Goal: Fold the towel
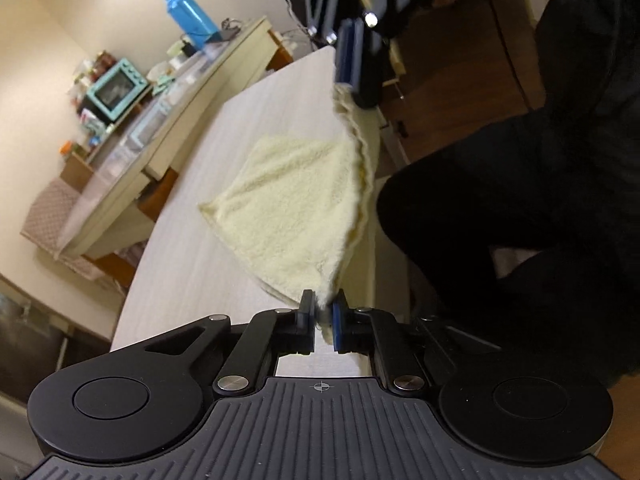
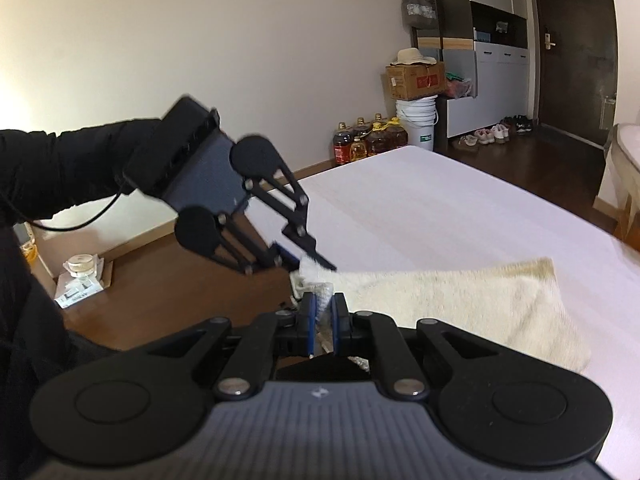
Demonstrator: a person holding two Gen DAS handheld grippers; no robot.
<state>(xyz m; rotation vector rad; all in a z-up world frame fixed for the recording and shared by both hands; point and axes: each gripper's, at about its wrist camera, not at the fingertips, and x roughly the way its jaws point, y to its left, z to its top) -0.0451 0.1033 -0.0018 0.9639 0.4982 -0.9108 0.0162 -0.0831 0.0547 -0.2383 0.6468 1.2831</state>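
A pale yellow towel (image 1: 296,196) lies on the white table (image 1: 192,260), its near edge lifted off the surface. My left gripper (image 1: 323,304) is shut on one lifted corner of the towel. My right gripper (image 1: 352,76) shows at the top of the left wrist view, shut on the other corner near the table's edge. In the right wrist view my right gripper (image 2: 324,308) pinches the towel (image 2: 460,304), and my left gripper (image 2: 308,260) holds the corner just beyond it. The rest of the towel drapes onto the table (image 2: 420,208).
A person in black (image 1: 540,200) stands at the table's edge. A counter (image 1: 160,120) with a blue bottle (image 1: 190,14) and a teal oven (image 1: 114,88) runs along the far side. Oil bottles (image 2: 368,140), a bucket (image 2: 418,120) and a box stand by the wall.
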